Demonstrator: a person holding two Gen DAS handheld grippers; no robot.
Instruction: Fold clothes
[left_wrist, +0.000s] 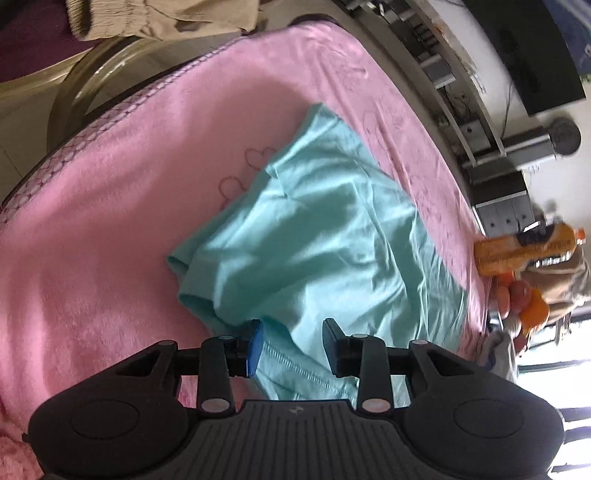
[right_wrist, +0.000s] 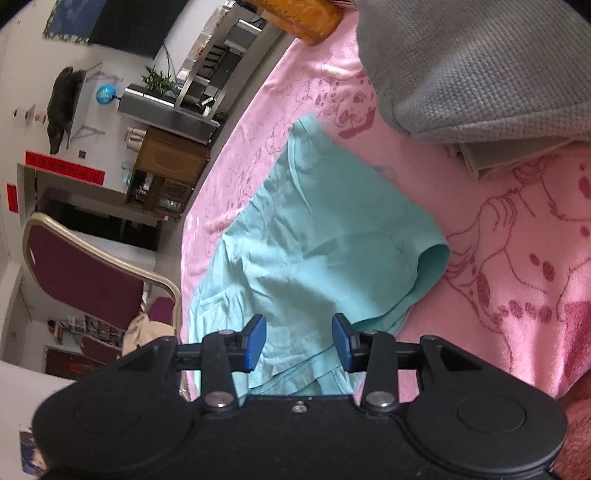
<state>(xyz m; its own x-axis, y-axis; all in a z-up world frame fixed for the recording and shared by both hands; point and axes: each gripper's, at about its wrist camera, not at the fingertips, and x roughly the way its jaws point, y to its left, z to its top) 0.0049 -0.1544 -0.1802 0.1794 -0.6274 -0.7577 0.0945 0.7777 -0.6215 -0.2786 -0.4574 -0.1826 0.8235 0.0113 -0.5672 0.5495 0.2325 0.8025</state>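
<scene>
- The left gripper (left_wrist: 293, 345) points down over the near hem of a mint-green garment (left_wrist: 317, 236). Its two black fingers, one with a blue pad (left_wrist: 255, 347), stand apart with the stitched hem lying between them. The pads do not press the cloth.
- The mint-green garment, the landmark for everything here, lies crumpled and partly doubled over on a pink blanket (left_wrist: 110, 221) that spreads out on all sides of it.
- Left of the garment, in the left wrist view, the blanket's patterned border (left_wrist: 122, 114) runs along the edge, and a beige piece of clothing (left_wrist: 162, 18) lies beyond the far left corner.
- Right of the garment, in that view, an orange bottle (left_wrist: 524, 247) lies past the blanket's edge.
- The right gripper (right_wrist: 298, 343) hangs over the same garment (right_wrist: 314, 240) at its near hem. Its blue-padded fingers (right_wrist: 255, 341) stand apart, with the hem between them and not pinched.
- Left of the garment, in the right wrist view, a maroon chair with a pale frame (right_wrist: 92, 273) stands past the blanket (right_wrist: 517, 258) edge.
- Beyond the garment's far right corner, a grey knitted garment (right_wrist: 480, 66) rests folded on the blanket, apart from the green cloth.
- To the garment's right, the blanket shows dark pink cartoon outlines.
</scene>
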